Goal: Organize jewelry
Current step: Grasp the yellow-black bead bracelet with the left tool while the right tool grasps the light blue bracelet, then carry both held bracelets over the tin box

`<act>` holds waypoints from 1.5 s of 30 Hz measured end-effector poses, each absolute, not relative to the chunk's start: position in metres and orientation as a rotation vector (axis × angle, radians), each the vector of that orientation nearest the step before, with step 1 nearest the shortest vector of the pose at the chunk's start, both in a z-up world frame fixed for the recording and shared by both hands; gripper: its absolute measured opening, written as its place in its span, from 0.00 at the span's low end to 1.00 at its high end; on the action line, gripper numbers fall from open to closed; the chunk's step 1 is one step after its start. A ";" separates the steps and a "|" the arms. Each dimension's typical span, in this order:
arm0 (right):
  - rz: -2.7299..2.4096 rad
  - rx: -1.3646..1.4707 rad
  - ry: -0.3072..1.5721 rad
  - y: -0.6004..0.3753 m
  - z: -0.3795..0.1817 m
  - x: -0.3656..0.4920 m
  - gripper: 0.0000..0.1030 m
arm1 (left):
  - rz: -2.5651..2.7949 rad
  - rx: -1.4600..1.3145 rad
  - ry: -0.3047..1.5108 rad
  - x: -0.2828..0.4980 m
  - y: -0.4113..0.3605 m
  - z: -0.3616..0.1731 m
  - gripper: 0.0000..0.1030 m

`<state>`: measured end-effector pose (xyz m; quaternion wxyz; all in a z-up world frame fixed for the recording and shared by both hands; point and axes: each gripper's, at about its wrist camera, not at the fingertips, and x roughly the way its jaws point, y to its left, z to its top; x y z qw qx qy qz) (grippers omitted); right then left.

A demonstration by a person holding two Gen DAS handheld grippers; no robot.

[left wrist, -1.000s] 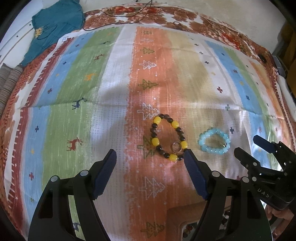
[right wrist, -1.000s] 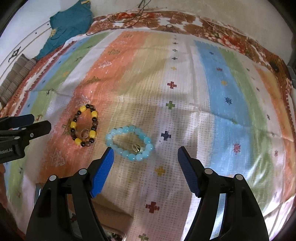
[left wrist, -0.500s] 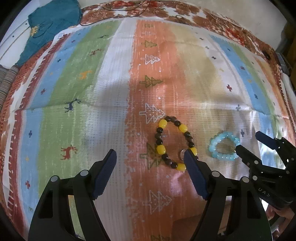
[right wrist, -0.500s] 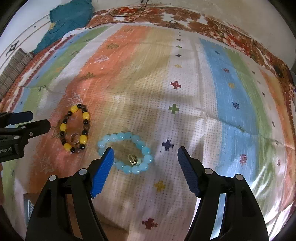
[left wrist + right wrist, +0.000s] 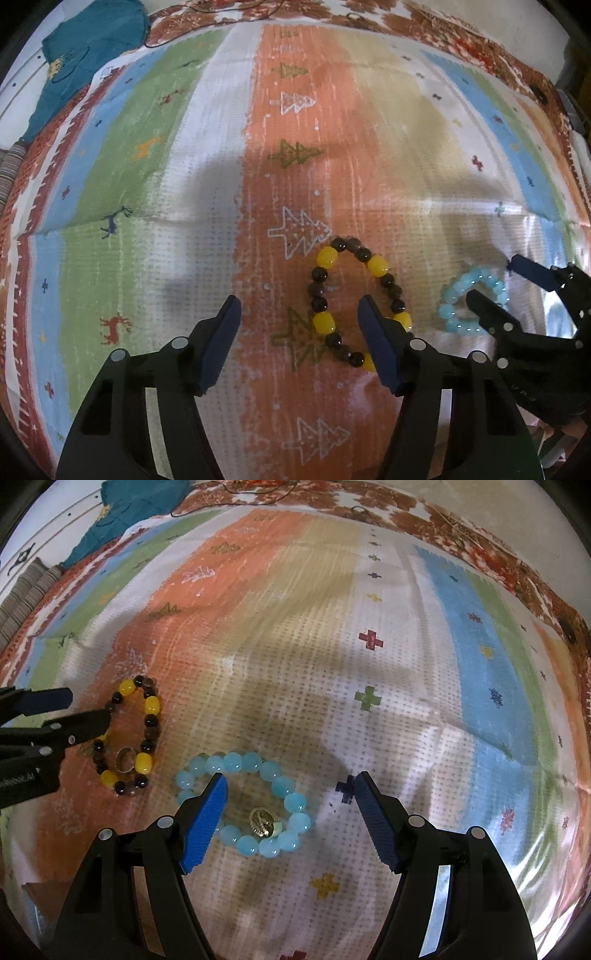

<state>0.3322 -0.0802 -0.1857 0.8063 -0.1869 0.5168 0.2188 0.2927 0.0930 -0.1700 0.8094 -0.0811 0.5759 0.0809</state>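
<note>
Striped blanket [image 5: 388, 709] — two bracelets [image 5: 243, 805], two rings [image 5: 263, 822]

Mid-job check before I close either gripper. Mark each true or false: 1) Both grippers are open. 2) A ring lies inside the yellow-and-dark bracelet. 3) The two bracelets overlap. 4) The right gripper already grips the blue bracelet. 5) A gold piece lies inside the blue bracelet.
1) True. The left gripper and the right gripper both have their fingers spread wide, with nothing between them.
2) True. A small metal ring lies inside the yellow-and-dark bracelet.
3) False. The blue bracelet lies beside the other one, with bare striped cloth between them.
4) False. Its fingers are spread around part of the blue bracelet, not closed on it.
5) True. A gold piece lies inside the loop.
</note>
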 end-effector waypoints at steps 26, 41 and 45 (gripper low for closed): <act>0.466 -0.376 1.059 -0.093 -0.163 0.321 0.12 | 0.129 -0.023 1.216 0.288 0.062 -0.155 0.11; 0.468 -0.318 0.981 -0.110 -0.119 0.305 0.12 | 0.064 -0.022 1.138 0.281 0.037 -0.110 0.11; 0.465 -0.294 0.970 -0.114 -0.112 0.302 0.12 | 0.062 -0.013 1.125 0.277 0.030 -0.101 0.11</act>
